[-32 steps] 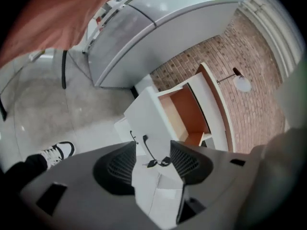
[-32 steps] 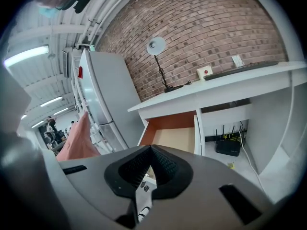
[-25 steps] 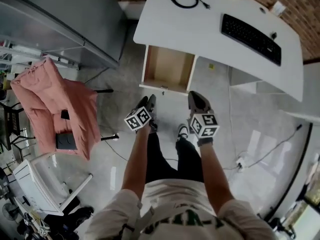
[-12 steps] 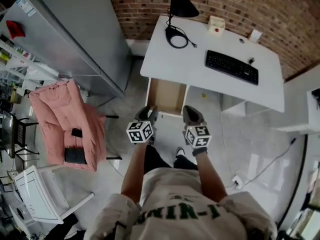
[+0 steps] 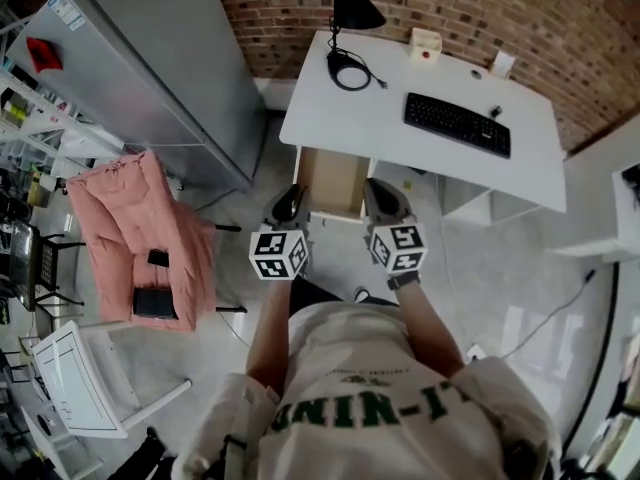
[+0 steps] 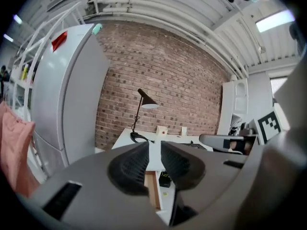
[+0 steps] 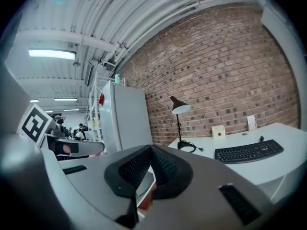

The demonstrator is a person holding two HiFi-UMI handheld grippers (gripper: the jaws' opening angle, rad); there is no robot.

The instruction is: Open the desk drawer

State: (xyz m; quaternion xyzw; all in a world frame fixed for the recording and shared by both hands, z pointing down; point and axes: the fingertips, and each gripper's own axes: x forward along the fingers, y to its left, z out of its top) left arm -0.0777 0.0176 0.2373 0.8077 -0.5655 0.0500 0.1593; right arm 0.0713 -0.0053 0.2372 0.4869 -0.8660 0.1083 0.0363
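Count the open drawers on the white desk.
1. The drawer sits under the left end of the desk, pulled out toward the person. Any shut drawers under the desktop would be hidden from the head view.

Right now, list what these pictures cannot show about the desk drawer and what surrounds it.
1. Handle of the desk drawer: head view, too small. The left claw, jaws closing on nothing, and the right claw crowd its front corners.
2. A dark thing beside the drawer's wooden side: left gripper view, only a sliver shows between the jaws.
3. The box with a red button: head view, too small to read.
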